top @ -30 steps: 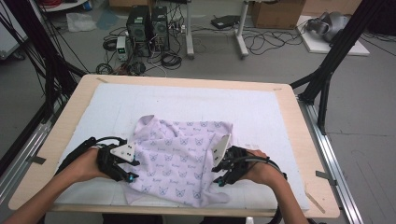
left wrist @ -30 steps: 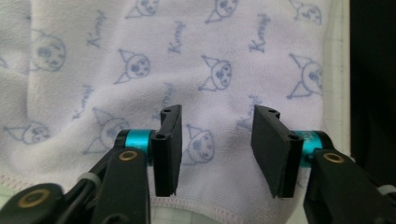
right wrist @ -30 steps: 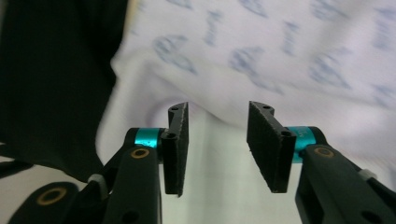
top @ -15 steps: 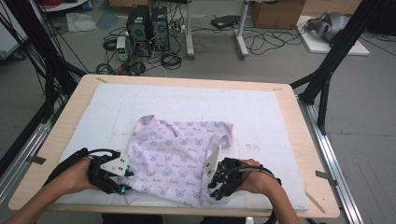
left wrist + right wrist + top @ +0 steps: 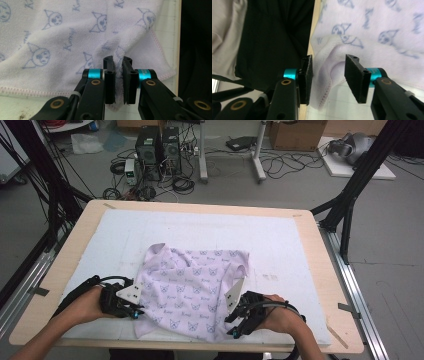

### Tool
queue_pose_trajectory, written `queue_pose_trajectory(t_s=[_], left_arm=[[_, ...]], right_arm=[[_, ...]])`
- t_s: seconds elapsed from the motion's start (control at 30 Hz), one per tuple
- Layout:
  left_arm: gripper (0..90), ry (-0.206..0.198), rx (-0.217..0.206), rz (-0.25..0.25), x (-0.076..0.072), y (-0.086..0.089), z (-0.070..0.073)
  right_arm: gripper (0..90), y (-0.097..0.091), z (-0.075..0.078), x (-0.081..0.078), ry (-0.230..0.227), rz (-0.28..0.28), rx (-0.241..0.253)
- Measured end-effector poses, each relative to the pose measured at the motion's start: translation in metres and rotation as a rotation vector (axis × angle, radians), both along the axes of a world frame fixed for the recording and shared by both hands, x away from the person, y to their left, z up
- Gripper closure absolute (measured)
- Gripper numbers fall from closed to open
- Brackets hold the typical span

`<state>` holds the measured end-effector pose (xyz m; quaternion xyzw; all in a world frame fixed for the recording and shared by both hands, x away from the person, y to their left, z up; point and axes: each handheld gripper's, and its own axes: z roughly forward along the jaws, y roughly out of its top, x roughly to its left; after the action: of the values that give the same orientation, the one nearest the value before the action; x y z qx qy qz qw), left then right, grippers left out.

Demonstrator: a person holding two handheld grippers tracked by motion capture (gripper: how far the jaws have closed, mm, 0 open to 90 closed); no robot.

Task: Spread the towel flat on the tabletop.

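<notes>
A pale lilac towel [image 5: 195, 290] printed with blue cat faces lies crumpled on the white mat [image 5: 280, 240], near the front edge. My left gripper [image 5: 137, 312] is at the towel's near left corner. In the left gripper view its jaws have just been closing, and the gripper [image 5: 118, 62] now pinches a fold of the towel [image 5: 62, 37]. My right gripper [image 5: 235, 322] is at the near right edge. Its jaws have just been opening, and this gripper [image 5: 329, 62] stands open with a rolled hem of the towel [image 5: 374, 32] loose between the pads.
The mat covers a wooden table [image 5: 75, 245] with metal rails along both sides. Black frame posts [image 5: 350, 195] stand at the corners. Computer towers [image 5: 157, 145] and cables lie on the floor beyond the far edge. The far half of the mat is bare.
Both hands have drawn slightly toward the near edge. The left jaws have closed onto the towel's corner. The right jaws closed and then parted again around the hem.
</notes>
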<state>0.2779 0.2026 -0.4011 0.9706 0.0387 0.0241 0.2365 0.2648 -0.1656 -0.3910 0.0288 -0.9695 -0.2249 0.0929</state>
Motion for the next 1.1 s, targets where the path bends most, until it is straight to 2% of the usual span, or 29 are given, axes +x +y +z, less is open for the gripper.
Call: queue_pose_trajectory(t_s=[0.03,0.1,0.13,0.2,0.3,0.37,0.43,0.47,0.53,0.57,0.63,0.73,0.77,0.8,0.83,0.87,0.97,1.03,1.1], left_arm=[[82.1,0.004,0.008,-0.005,0.001,0.0,0.001],[82.3,-0.001,0.006,-0.005,0.001,0.001,0.002],[82.3,-0.006,-0.005,0.008,0.0,0.001,0.002],[82.5,-0.015,-0.007,0.003,0.002,0.003,0.006],[82.7,-0.025,-0.029,0.018,0.006,0.006,0.015],[82.7,-0.038,-0.048,0.031,0.011,0.009,0.021],[82.7,-0.045,-0.069,0.049,0.018,0.011,0.027],[82.7,-0.05,-0.076,0.063,0.022,0.012,0.03],[82.8,-0.058,-0.076,0.088,0.034,0.013,0.033],[82.7,-0.061,-0.081,0.109,0.039,0.012,0.033],[82.7,-0.062,-0.089,0.153,0.053,0.011,0.032],[80.5,-0.065,-0.077,0.237,0.071,0.009,0.027],[73.3,-0.066,-0.072,0.257,0.075,0.008,0.024],[59.9,-0.063,-0.074,0.262,0.078,0.008,0.023],[55.2,-0.055,-0.077,0.251,0.078,0.008,0.022],[54.6,-0.065,-0.085,0.231,0.075,0.007,0.023],[47.4,-0.093,-0.125,0.172,0.061,0.007,0.028],[47.7,-0.121,-0.123,0.137,0.05,0.005,0.03],[51.3,-0.132,-0.099,0.091,0.04,0.003,0.029]], right_arm=[[59.6,0.002,-0.004,-0.001,0.008,0.002,-0.018],[80.2,0.006,-0.011,0.0,0.013,0.0,-0.063],[83.3,0.007,-0.012,0.002,0.013,-0.017,-0.08],[85.0,0.004,-0.01,0.007,-0.013,-0.073,-0.05],[85.5,-0.005,0.002,0.013,-0.021,-0.144,0.018],[85.4,-0.012,0.012,0.016,-0.061,-0.189,0.072],[85.4,-0.023,0.024,0.021,-0.071,-0.289,0.127],[85.4,-0.03,0.03,0.024,-0.103,-0.362,0.156],[85.3,-0.043,0.037,0.034,-0.119,-0.499,0.182],[85.4,-0.046,0.038,0.039,-0.138,-0.556,0.176],[85.3,-0.05,0.037,0.048,-0.171,-0.632,0.143],[83.3,-0.048,0.028,0.066,-0.2,-0.71,0.109],[77.1,-0.045,0.024,0.07,-0.226,-0.703,0.092],[67.4,-0.043,0.02,0.074,-0.266,-0.692,0.074],[63.9,-0.041,0.017,0.077,-0.28,-0.676,0.055],[62.9,-0.04,0.015,0.078,-0.266,-0.648,0.056],[58.1,-0.038,0.017,0.071,-0.291,-0.532,0.084],[57.6,-0.038,0.02,0.066,-0.289,-0.454,0.119],[56.3,-0.035,0.021,0.062,-0.286,-0.387,0.114]])
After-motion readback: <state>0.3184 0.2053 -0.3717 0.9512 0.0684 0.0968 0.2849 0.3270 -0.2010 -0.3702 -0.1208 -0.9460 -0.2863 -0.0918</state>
